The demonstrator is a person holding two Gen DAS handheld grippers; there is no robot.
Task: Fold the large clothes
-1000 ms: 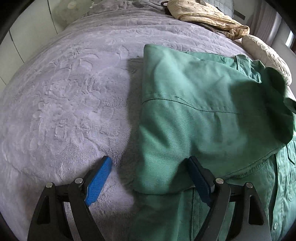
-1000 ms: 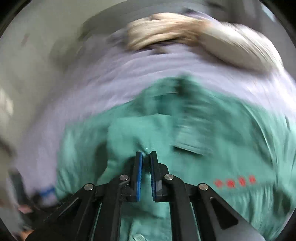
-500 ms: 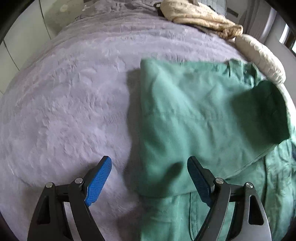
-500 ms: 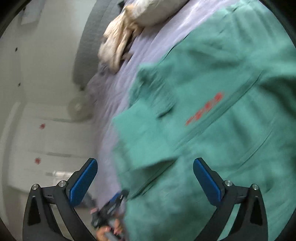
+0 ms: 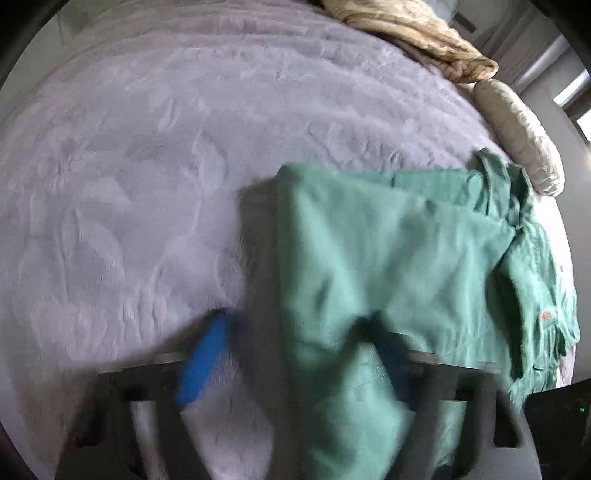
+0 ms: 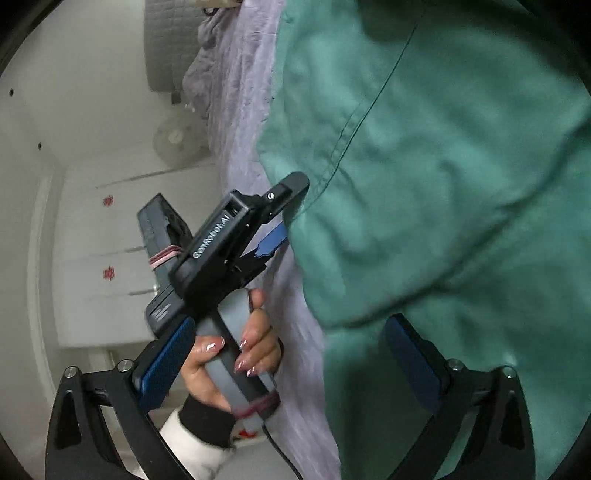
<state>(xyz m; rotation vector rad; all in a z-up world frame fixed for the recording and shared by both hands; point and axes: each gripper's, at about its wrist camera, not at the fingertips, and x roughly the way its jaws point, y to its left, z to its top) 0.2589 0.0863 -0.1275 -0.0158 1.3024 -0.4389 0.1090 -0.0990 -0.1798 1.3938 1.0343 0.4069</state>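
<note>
A bed [image 5: 155,177] fills the room's middle, spread with a lilac, embossed blanket. At the far end, toward 1 o'clock in the left wrist view, lies a crumpled beige throw [image 5: 417,33], and just beside it at 2 o'clock a pale pillow [image 5: 517,133]. White cupboard doors [image 6: 85,236] with small red marks and a fan [image 6: 177,140] stand off the bed's side in the right wrist view.

The green shirt [image 5: 388,258] lies on the blanket, right of centre, one panel folded over the rest; its collar bunches up at 2 o'clock and a small red mark shows near the right edge. The folded edge runs straight down from 12 to 6 o'clock through the frame's middle.

The left tongs [image 5: 295,354] straddle that edge at 6 o'clock and are closing. One blue pad [image 5: 203,358] rests out on the blanket, the other is against the cloth, which bulges up between them. The picture is blurred here, but the pads look apart from each other, not yet pinched. In the right wrist view a hand [image 6: 236,354] with a white sleeve and dark cuff grips this tool's grey handle at 7 o'clock.

The right tongs [image 6: 291,365] stand wide, closing slightly, with nothing pressed between them. The shirt [image 6: 443,184] spreads from 12 to 5 o'clock before them, a fold hanging between the pads.
</note>
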